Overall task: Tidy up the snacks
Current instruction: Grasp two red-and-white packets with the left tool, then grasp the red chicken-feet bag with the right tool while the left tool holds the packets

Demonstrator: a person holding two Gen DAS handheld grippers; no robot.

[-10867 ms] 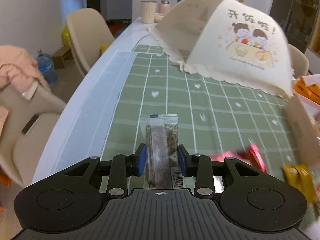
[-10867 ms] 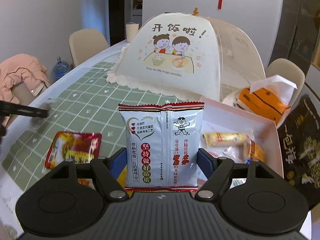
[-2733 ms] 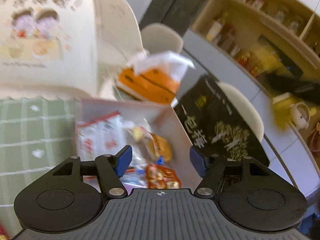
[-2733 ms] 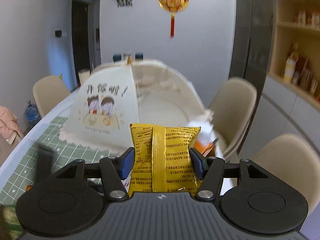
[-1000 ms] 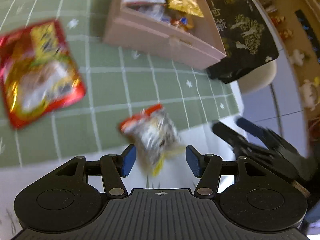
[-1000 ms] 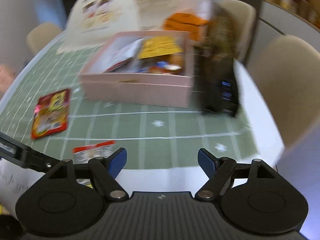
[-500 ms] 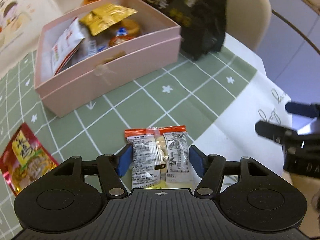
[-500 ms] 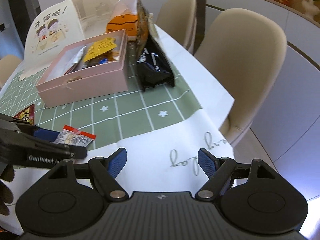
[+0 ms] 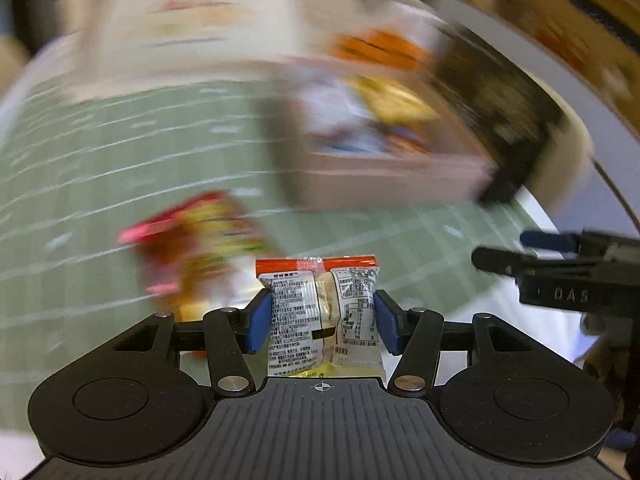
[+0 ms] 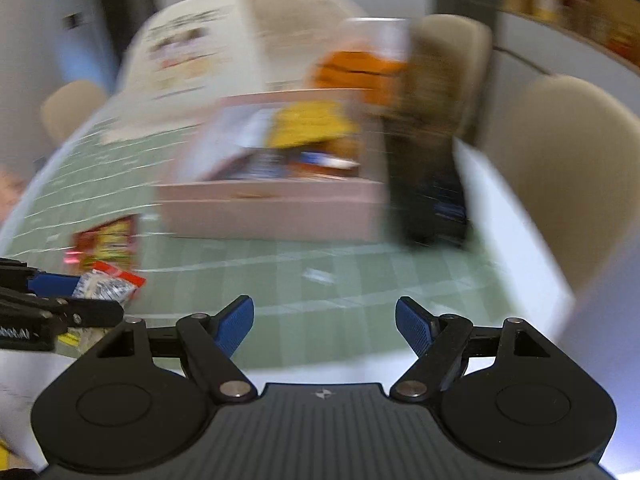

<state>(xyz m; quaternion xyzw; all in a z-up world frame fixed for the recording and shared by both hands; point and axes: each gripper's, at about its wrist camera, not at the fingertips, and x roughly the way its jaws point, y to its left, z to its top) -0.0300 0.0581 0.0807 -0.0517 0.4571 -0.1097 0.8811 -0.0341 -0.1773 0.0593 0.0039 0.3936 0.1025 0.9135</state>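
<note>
My left gripper (image 9: 323, 320) is shut on a small silver snack packet with an orange-red top edge (image 9: 324, 312) and holds it above the green checked tablecloth; this packet also shows in the right wrist view (image 10: 106, 286). A pink box (image 9: 384, 176) holding several snacks stands ahead; it also shows in the right wrist view (image 10: 272, 208). A red and yellow snack bag (image 9: 196, 236) lies on the cloth, left of the box. My right gripper (image 10: 325, 326) is open and empty over the table's near edge. Both views are blurred by motion.
A black bag (image 10: 428, 168) stands right of the box, an orange tissue pack (image 10: 356, 68) behind it. A white mesh food cover (image 10: 192, 52) sits at the back. Beige chairs (image 10: 560, 168) stand at the table's right side. My right gripper shows in the left wrist view (image 9: 560, 276).
My left gripper has closed on the silver packet and lifted it, swinging toward the pink box. My right gripper has swung back toward the box, still open.
</note>
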